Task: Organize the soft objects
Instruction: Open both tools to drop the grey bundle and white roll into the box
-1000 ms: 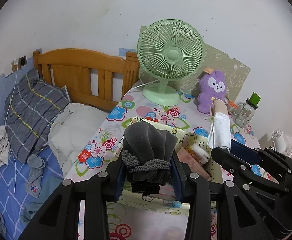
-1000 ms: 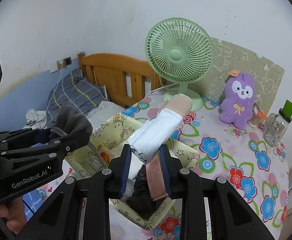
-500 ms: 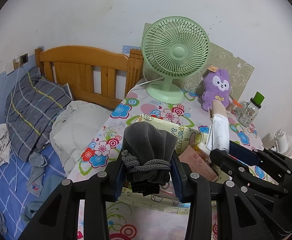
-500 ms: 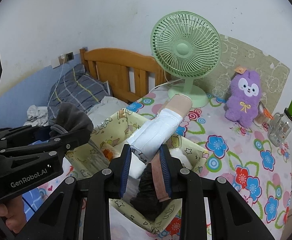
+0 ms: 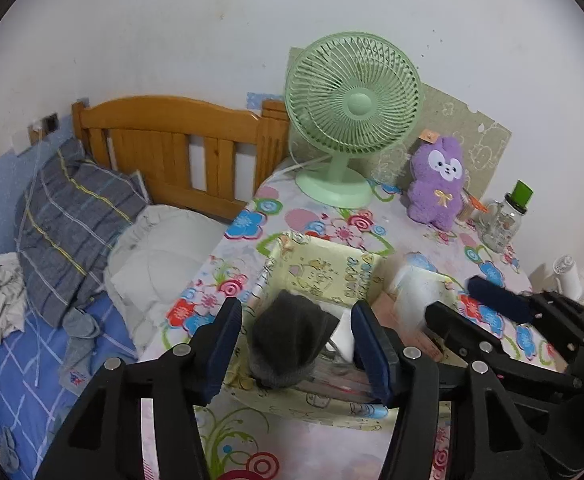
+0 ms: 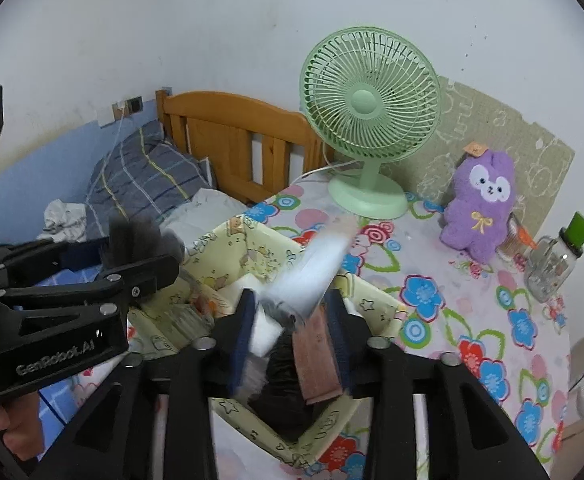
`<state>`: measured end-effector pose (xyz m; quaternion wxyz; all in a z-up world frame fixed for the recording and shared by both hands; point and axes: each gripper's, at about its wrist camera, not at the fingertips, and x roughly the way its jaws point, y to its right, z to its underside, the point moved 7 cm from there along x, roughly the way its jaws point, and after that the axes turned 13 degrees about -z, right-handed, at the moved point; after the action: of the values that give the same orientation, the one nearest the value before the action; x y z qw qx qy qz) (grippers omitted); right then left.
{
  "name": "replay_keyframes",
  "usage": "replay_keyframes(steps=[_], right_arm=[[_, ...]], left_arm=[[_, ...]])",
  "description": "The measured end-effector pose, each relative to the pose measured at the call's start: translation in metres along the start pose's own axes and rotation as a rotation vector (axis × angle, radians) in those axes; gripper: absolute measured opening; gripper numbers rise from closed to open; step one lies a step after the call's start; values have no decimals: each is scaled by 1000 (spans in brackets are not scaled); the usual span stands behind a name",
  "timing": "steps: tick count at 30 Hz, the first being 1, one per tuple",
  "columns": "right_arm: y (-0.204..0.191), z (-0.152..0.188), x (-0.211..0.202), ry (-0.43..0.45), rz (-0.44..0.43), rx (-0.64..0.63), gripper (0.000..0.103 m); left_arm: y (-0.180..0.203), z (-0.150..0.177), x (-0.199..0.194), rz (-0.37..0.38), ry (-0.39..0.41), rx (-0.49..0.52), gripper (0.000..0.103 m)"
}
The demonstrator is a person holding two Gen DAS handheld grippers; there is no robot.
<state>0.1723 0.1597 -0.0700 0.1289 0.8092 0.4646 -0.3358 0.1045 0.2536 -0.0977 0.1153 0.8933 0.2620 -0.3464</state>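
A yellow cartoon-print fabric box [image 5: 323,276] [image 6: 228,240] stands on the flowered table. My left gripper [image 5: 295,344] is open above its near end; the dark grey rolled sock bundle [image 5: 288,340] sits loose between the jaws, dropping into the box. It shows blurred in the right wrist view [image 6: 140,236]. My right gripper [image 6: 292,320] has its jaws parted around a white-and-beige rolled cloth [image 6: 311,268], which is motion-blurred and tipping down into the box. A brown strip [image 6: 315,356] lies against its right finger.
A green desk fan [image 5: 347,120] stands at the table's back, a purple plush rabbit [image 5: 439,184] and a glass bottle with green cap [image 5: 507,216] to its right. A bed with grey striped pillow [image 5: 68,216] and wooden headboard [image 5: 172,144] lies to the left.
Both grippers have opened over the box. The grey sock bundle has slipped down from the left jaws, and the white roll is falling from the right jaws.
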Motion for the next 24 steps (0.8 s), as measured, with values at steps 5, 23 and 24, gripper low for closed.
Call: replay_keyframes(steps=[5,23,24], right_arm=[[5,-1,-8,26,4,8,60],[9,1,-26,57,-6,29,60],[10,0,-28,59,-7,31,60]], left_arm=[[-1,-2,-3,10,10,-10,63],[12,-3,-17,13,29,13,64],[13,-3,-18,14,31,16,64]])
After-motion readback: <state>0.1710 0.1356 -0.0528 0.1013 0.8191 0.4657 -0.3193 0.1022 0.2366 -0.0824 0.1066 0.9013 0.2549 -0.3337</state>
